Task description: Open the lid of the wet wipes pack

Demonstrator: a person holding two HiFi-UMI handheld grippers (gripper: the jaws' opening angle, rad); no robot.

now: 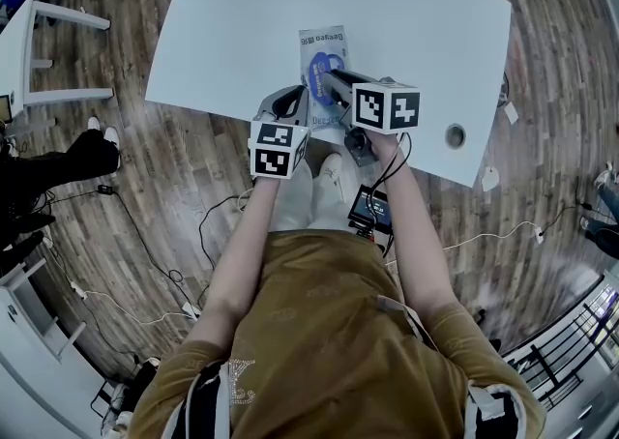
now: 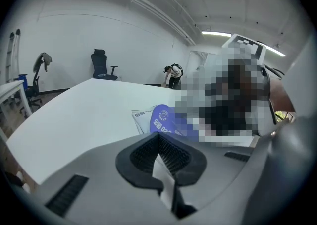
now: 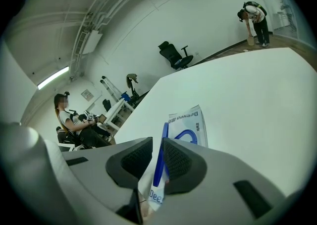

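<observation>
The wet wipes pack [image 1: 322, 44], white with blue print, lies flat near the front edge of the white table [image 1: 232, 21]. My left gripper [image 1: 295, 106] is at the pack's near left edge. In the left gripper view this gripper [image 2: 159, 143] is shut on a thin white edge of the pack [image 2: 148, 118]. My right gripper [image 1: 331, 81] is over the pack's middle. The right gripper view shows it [image 3: 157, 153] shut on the blue lid flap [image 3: 162, 144], which stands up edge-on between the jaws. Beyond it the pack [image 3: 194, 121] lies on the table.
A round cable hole [image 1: 455, 135] sits near the table's front right corner. Cables and a small device [image 1: 370, 206] lie on the wooden floor. Another white table [image 1: 17, 52] stands at the left. An office chair [image 2: 102, 65] and people are far back in the room.
</observation>
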